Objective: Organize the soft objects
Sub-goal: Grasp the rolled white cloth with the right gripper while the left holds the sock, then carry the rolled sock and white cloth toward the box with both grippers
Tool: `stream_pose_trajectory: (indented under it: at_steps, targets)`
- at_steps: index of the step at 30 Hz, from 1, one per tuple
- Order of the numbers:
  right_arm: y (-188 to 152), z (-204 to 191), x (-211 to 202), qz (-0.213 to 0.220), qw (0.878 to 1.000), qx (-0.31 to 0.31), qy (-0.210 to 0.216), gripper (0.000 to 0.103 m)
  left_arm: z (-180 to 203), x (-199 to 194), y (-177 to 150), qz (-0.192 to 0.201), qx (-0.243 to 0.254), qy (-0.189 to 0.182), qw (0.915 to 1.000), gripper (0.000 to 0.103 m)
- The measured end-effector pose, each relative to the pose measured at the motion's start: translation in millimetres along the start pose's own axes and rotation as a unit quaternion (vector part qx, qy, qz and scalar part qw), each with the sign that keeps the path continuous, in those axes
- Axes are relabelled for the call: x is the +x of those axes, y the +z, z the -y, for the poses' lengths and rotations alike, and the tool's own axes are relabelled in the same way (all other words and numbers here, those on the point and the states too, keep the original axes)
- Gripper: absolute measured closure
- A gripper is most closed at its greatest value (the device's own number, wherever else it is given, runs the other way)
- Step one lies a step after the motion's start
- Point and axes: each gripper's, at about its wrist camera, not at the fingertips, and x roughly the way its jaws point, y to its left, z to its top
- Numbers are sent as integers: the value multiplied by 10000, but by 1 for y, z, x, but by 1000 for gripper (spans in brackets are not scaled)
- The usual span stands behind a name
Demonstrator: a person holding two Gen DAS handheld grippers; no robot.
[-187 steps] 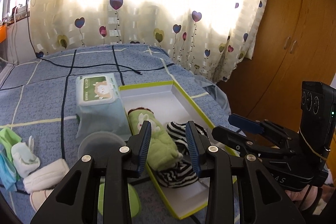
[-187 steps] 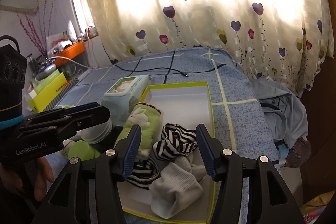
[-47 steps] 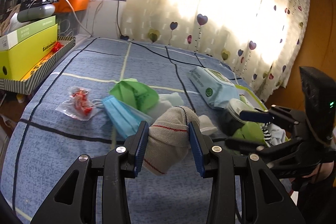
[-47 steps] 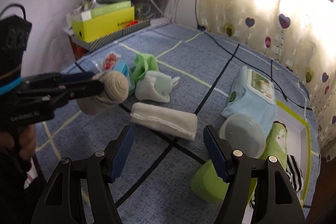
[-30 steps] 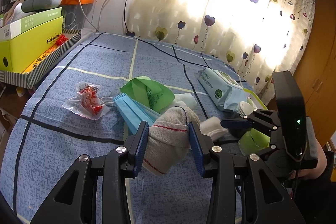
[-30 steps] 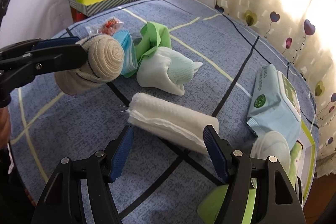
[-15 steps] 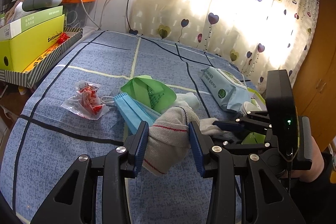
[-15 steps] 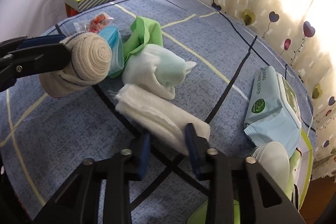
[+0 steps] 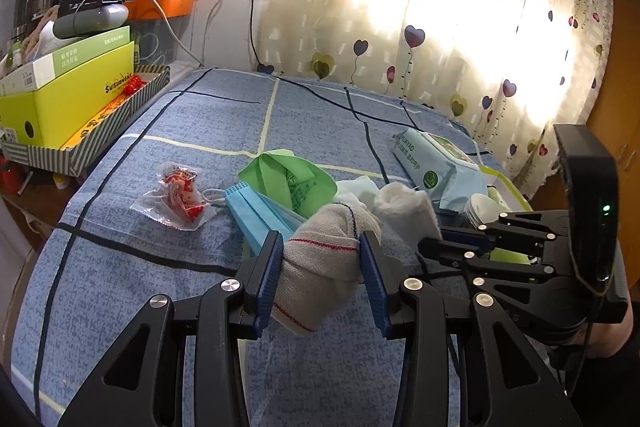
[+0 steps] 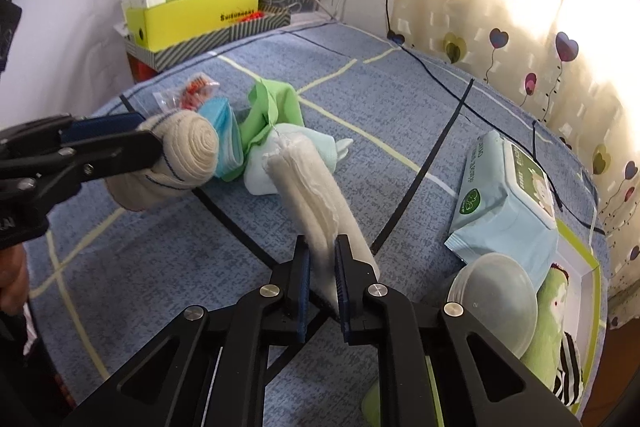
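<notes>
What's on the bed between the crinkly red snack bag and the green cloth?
In the left wrist view, a blue face mask lies between the snack bag and the green cloth, its white ear loop reaching toward the bag.

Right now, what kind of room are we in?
Most likely a bedroom. The socks and cloths lie on a bed with a blue checked sheet, heart-print curtains cover a sunny window behind it, and a wooden wardrobe stands at the side.
</notes>
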Motion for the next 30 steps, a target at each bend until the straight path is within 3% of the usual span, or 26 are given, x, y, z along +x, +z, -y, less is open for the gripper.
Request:
stream_pose_trajectory:
  at_steps: [17, 30]
  targets:
    - [-10, 1, -42, 579, 9970, 348, 386, 92, 17, -13, 0, 114, -10, 505, 9987, 63]
    - [-21, 11, -71, 905, 9936, 531, 416, 92, 42, -21, 4, 196, 128, 496, 9985, 63]
